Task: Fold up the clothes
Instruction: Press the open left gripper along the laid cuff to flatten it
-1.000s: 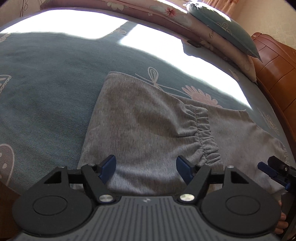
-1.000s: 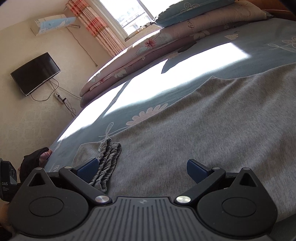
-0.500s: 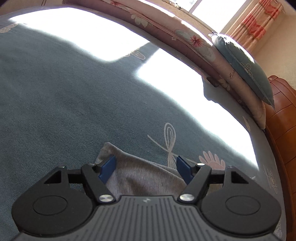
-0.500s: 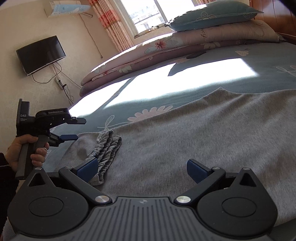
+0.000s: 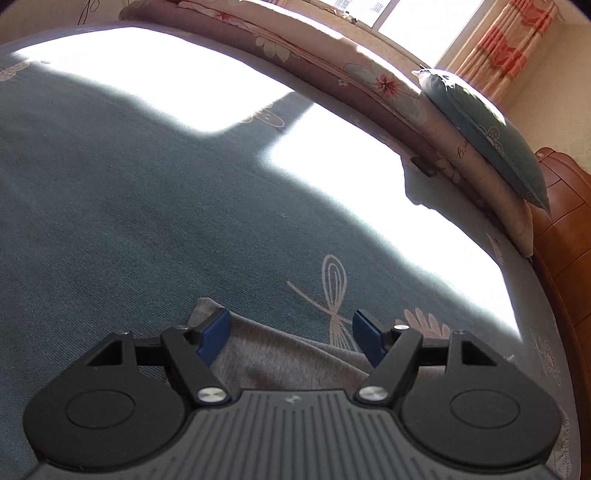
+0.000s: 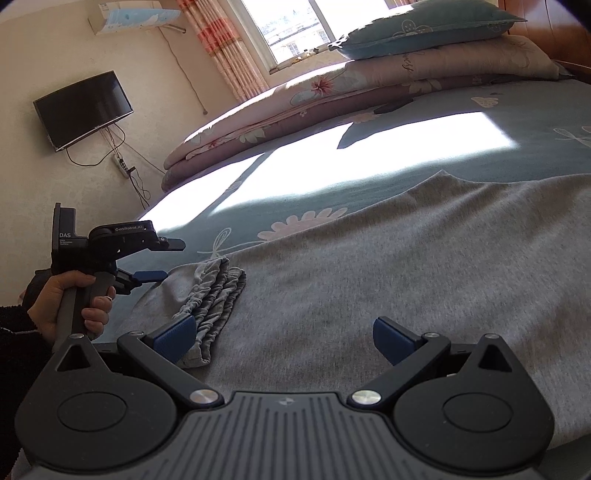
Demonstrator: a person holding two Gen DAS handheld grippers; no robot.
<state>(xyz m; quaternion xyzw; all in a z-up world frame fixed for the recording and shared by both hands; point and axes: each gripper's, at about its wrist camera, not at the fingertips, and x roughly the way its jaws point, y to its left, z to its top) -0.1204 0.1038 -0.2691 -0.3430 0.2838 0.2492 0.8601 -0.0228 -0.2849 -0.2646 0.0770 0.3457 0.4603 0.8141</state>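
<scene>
garment spread on bedspread, gathered waistband at nine o'clock, quilt and pillow at twelve

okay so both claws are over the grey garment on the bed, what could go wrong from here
1. The left claw is open right at the corner of the grey garment; closing here might also pinch the blue bedspread underneath.
2. The elastic cuff lies bunched on top of the garment, so folding over it could leave a lumpy fold.
3. The right claw is open over flat cloth with no edge between its pads, so it may slip.
</scene>
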